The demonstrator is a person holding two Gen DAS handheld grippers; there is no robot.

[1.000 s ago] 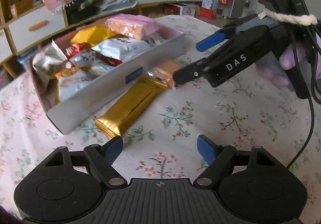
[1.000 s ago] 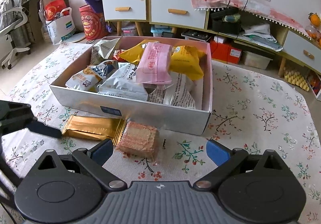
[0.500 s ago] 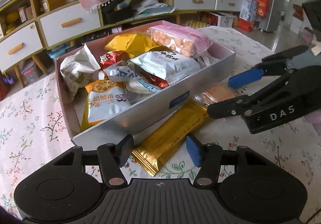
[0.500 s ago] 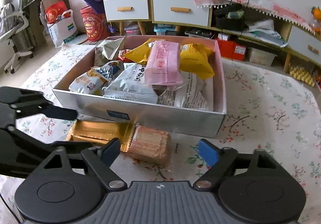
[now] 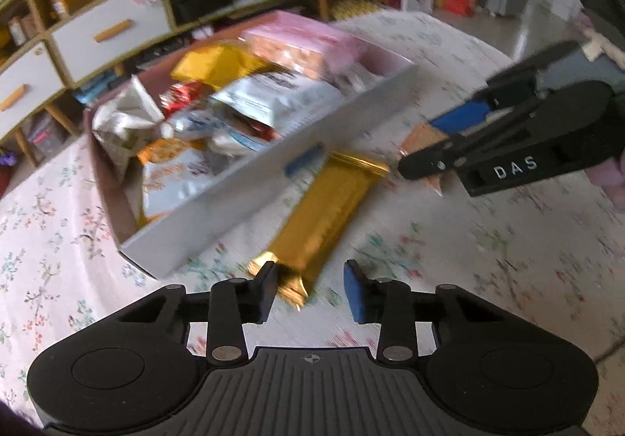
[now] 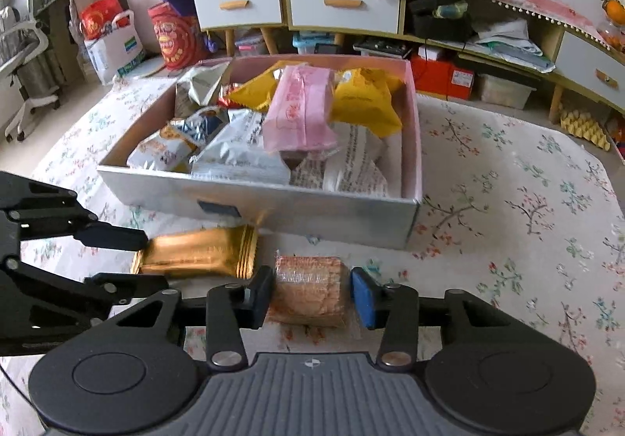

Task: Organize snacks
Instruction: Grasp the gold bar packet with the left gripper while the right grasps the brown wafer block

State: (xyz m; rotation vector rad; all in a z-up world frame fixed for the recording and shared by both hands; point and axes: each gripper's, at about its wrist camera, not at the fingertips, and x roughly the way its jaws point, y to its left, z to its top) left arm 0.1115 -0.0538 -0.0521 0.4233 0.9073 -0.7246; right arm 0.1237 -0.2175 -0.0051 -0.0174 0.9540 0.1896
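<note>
Both tongs are apart. The left tongs (image 5: 310, 285) sit around the end of the gold snack bar (image 5: 324, 217). The right tongs (image 6: 310, 297) sit around the wafer pack (image 6: 308, 291), beside the snack box (image 6: 273, 207).

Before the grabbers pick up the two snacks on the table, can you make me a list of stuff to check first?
1. Right gripper around the wafer pack: ok, one finger on each side of it.
2. Right gripper squeezing it yet: not ok, a gap shows on both sides, so it is open.
3. Left gripper lined up on the gold bar: ok, the bar's near end lies between the open fingers.
4. Left view sharp enough to judge contact with the bar: cannot tell, it is blurred.
5. Room in the snack box: not ok for laying flat, packets cover most of it.
6. Grippers clear of each other: ok, apart.
</note>
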